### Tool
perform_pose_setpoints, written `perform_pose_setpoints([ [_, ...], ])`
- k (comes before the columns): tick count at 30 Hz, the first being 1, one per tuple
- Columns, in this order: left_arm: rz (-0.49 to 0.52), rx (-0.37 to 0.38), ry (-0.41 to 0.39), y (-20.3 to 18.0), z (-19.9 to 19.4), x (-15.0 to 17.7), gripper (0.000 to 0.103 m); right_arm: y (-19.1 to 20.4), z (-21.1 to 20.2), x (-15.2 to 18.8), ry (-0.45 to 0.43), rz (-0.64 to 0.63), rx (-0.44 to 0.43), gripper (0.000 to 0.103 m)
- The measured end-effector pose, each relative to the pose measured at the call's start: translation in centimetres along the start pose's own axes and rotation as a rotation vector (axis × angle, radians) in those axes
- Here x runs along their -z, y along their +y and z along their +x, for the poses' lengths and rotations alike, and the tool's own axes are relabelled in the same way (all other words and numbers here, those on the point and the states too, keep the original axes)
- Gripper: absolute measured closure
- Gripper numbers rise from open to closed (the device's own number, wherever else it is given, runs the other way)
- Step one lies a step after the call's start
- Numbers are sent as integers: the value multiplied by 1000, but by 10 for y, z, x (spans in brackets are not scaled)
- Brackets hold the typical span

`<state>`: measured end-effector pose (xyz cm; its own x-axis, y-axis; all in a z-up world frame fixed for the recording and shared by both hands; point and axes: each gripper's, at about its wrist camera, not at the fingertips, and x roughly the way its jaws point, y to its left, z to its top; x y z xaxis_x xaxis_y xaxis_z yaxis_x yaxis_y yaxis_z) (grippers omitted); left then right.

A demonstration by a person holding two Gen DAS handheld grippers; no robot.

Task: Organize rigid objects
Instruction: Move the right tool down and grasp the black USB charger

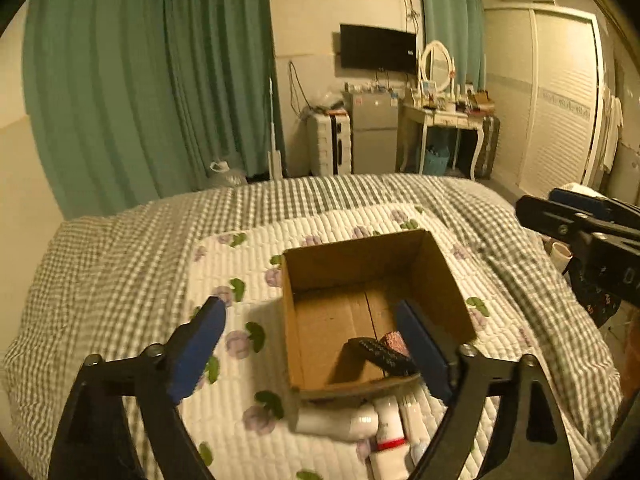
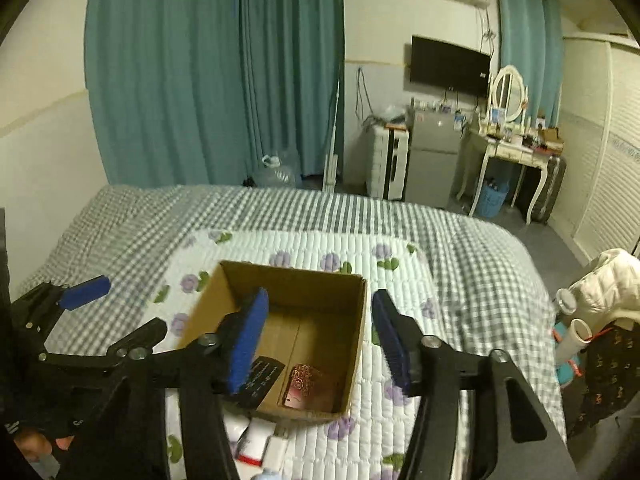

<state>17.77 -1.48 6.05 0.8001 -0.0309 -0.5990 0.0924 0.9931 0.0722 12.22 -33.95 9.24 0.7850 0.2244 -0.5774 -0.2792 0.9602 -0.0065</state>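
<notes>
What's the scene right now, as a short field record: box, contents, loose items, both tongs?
box: open cardboard box on the flowered quilt
contents: black flat item, pink patterned item
loose items: white bottles and tubes on the quilt against the box's near wall
left tongs: open, nothing held, over the box's near left corner
right tongs: open, nothing held, above the box

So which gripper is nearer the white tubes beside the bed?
Right. The right gripper hangs on the tubes' side of the box; the left gripper is over the box's opposite side, farther away.
</notes>
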Motion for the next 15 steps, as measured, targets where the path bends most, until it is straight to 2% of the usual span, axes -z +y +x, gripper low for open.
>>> perform_pose_setpoints([
  [1, -2, -1, -14, 2, -15, 4, 8, 3, -14, 0, -8, -2, 3, 40],
  [2, -5, -4, -25, 3, -26, 7, 3, 6, -28, 2, -16, -4, 6, 32],
  [3, -5, -8, -33, 4, -36, 11, 1, 10, -40, 3, -23, -7, 9, 19],
  [5, 0, -10, -54, 4, -55, 20, 0, 16, -64, 10, -41, -10, 24, 7],
  [9, 8, -17, -60, 6, -76, 44, 0, 27, -95, 35, -43, 4, 45, 5],
  [15, -38, -19, -24, 17, -68, 98, 0, 43, -87, 99, 41, 10, 68, 5],
])
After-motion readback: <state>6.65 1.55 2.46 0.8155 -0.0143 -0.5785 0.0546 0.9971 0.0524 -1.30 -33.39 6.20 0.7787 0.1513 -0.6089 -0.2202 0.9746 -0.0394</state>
